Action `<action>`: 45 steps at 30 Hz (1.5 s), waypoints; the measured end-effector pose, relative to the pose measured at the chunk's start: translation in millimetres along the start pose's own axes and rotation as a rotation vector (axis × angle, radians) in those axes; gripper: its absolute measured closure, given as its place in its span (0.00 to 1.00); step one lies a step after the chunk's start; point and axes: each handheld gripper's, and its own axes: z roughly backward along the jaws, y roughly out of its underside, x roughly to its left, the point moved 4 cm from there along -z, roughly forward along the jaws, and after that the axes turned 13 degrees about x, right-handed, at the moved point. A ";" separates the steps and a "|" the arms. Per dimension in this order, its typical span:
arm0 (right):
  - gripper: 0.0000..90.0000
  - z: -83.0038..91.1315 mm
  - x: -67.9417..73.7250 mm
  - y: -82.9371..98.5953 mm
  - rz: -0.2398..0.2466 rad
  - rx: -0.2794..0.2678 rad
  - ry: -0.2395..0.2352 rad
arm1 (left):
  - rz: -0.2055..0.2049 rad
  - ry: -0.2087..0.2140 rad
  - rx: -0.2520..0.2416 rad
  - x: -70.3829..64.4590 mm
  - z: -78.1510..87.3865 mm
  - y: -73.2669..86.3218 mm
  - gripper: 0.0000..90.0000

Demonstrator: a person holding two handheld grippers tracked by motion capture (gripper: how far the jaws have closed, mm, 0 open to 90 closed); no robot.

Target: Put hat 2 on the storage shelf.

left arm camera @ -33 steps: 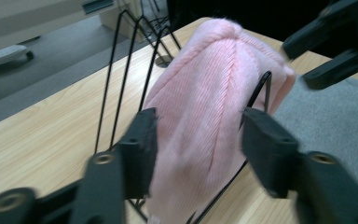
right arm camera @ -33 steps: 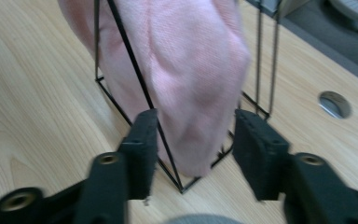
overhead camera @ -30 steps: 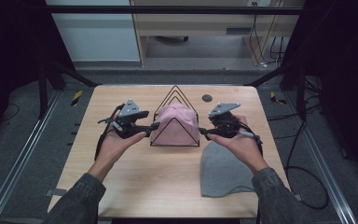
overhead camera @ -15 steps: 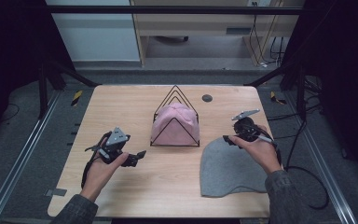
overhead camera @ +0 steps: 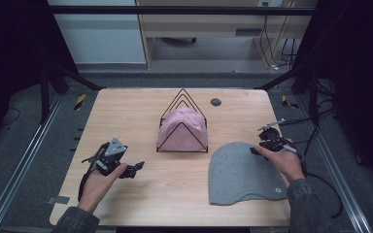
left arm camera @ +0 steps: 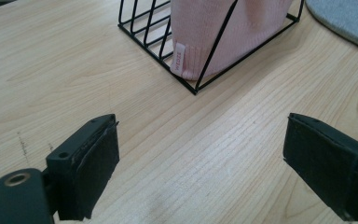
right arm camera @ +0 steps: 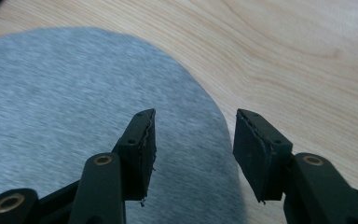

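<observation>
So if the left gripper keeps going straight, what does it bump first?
Probably the black wire rack holding the pink hat. The left gripper is open, with only bare table before the rack's near corner.

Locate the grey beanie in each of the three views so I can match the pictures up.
High view: the grey beanie lies flat at the table's lower right, with the right tongs at its upper right edge.
Left gripper view: only a grey corner, top right, past the wire rack.
Right gripper view: it covers the left and centre, with its rounded edge running between the open jaws.
Shared landmark: the beanie's curved edge against the pale wood table.
</observation>
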 end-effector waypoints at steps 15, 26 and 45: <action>0.77 -13.3 -1.8 4.9 0.016 0.038 -0.034 | -0.004 -0.009 0.004 0.1 -0.6 0.2 0.11; 0.98 2.9 7.0 9.1 0.054 -0.021 -0.053 | 0.000 -0.007 0.006 0.4 -1.0 0.6 0.11; 0.99 62.8 52.2 8.1 0.203 -0.192 -0.071 | 0.006 0.048 0.031 -5.2 -7.2 0.9 0.09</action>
